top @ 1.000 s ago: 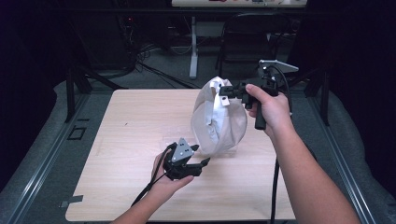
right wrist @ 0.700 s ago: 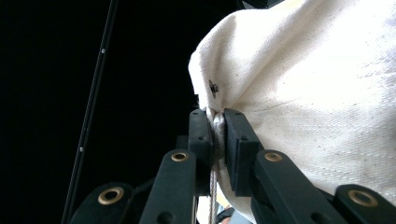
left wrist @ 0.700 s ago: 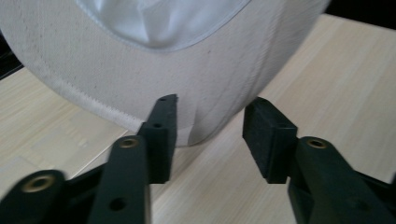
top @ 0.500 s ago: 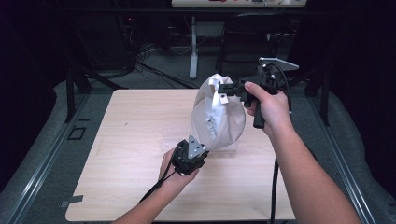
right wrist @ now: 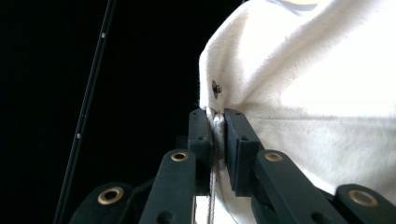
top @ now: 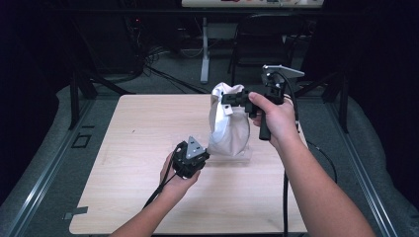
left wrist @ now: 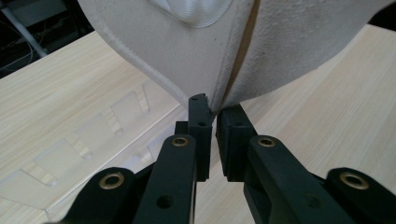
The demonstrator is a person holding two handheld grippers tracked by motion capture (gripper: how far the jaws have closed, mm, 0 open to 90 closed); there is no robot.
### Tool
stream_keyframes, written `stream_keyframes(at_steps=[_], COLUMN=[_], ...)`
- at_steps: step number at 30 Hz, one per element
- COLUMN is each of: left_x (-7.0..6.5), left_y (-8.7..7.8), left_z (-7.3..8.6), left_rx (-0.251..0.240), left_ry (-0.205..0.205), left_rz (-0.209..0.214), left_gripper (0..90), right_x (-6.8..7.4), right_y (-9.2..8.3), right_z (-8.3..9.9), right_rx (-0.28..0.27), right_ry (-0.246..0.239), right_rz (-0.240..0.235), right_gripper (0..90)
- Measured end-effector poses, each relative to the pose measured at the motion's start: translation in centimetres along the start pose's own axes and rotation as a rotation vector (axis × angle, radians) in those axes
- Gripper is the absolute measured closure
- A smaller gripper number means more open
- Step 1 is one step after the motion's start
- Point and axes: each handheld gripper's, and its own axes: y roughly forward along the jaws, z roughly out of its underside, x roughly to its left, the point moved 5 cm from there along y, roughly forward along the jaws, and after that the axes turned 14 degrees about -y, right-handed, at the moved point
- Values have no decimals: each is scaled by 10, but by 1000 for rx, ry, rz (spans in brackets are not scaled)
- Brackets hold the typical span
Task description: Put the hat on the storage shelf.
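Fingers (left wrist: 201, 135) of both grippers seemingly pinch bag (top: 227, 131).

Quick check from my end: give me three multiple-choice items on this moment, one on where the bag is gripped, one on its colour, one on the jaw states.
1. The left gripper grips the cloth bag at its
A. top
B. bottom edge
C. side seam midway

2. The bag is
A. off-white
B. blue
C. black

3. The right gripper is
A. wide open
B. shut on nothing
C. shut on the bag

Key: 1 B, the jaws have just closed on the lowest edge above the table; 2 A, pale cloth; 3 C, cloth is pinched between its jaws.
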Motion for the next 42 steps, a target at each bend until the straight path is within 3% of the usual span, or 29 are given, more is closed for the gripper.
stream_keyframes(at_steps=[3,13,21,31,36,39,42], left_x=[4,14,22,22,21,24,27], left_y=[0,9,15,13,22,24,27], left_z=[-1,8,15,24,31,32,35], left_rx=[-7,4,18,15,98,125,174], left_ry=[-21,-59,-90,-116,-112,-148,-141], left_rz=[22,28,71,11,-6,10,-7], left_gripper=[854,856,856,859,863,864,864], right_x=[-4,-25,-33,-32,-37,-43,-48], right_y=[5,19,28,40,41,41,40], right_z=[3,12,16,20,22,24,24], right_rx=[3,21,29,50,54,53,49], right_ry=[7,27,43,40,44,50,57], right_rz=[-7,-6,-4,-14,-5,0,15], right_gripper=[822,822,822,822,822,823,823])
